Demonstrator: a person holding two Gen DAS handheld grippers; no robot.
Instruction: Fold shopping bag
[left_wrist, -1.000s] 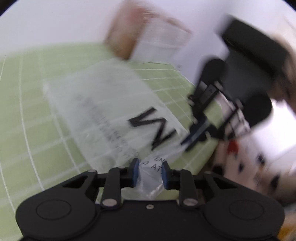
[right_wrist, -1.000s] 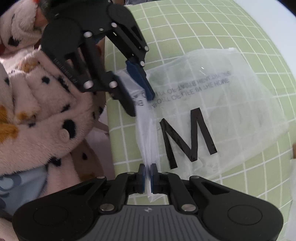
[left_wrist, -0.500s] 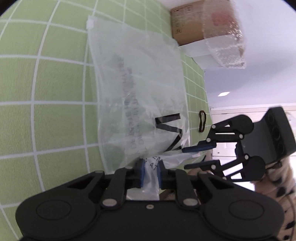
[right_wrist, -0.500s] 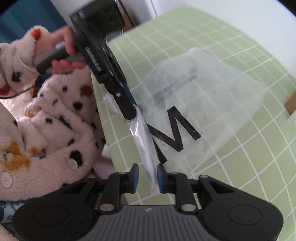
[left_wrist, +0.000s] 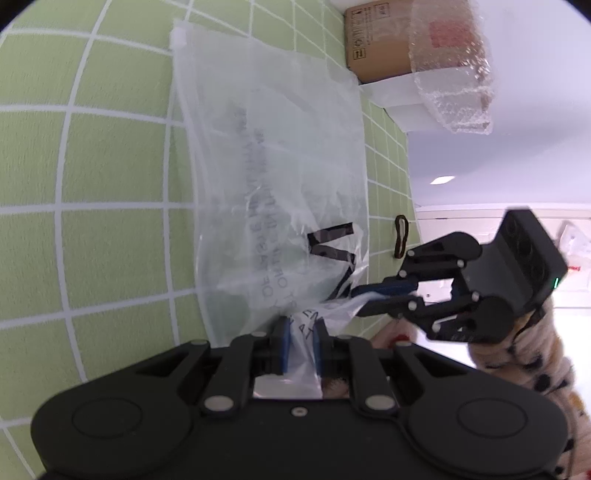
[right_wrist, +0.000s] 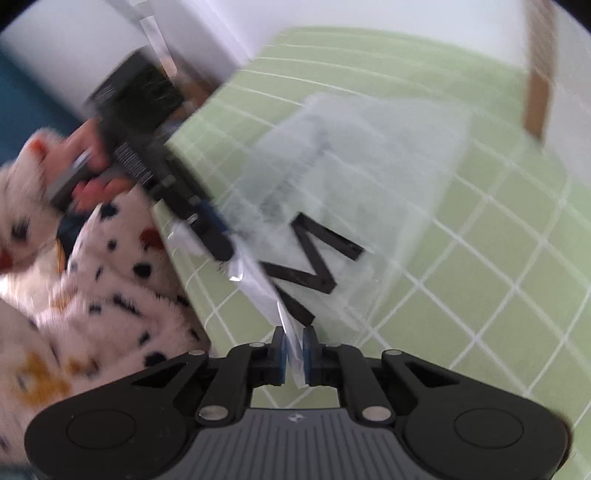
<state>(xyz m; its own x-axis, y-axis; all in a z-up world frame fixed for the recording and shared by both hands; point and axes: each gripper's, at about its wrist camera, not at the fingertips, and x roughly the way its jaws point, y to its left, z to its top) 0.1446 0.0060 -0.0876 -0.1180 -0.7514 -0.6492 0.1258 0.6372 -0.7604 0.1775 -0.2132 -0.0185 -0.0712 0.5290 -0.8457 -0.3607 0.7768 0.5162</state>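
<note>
Bag: a translucent shopping bag (left_wrist: 280, 177) printed with a black M lies flat on the green grid mat (left_wrist: 110, 158), stretching away ahead of both grippers
Left gripper (left_wrist: 300, 345): jaws narrow, pinching the bag's near edge at a gathered corner, apparently to anchor that end
Right gripper (right_wrist: 294, 352): jaws closing on a thin strip of the same near edge, film between the pads, just beside the M
Purpose: both tools hold one edge, likely to lift it and carry it over the far half
Beyond the bag: a cardboard box (left_wrist: 376, 37) under bubble wrap (left_wrist: 454, 70)
Beside the right gripper: a spotted fleece sleeve (right_wrist: 110, 288)
</note>
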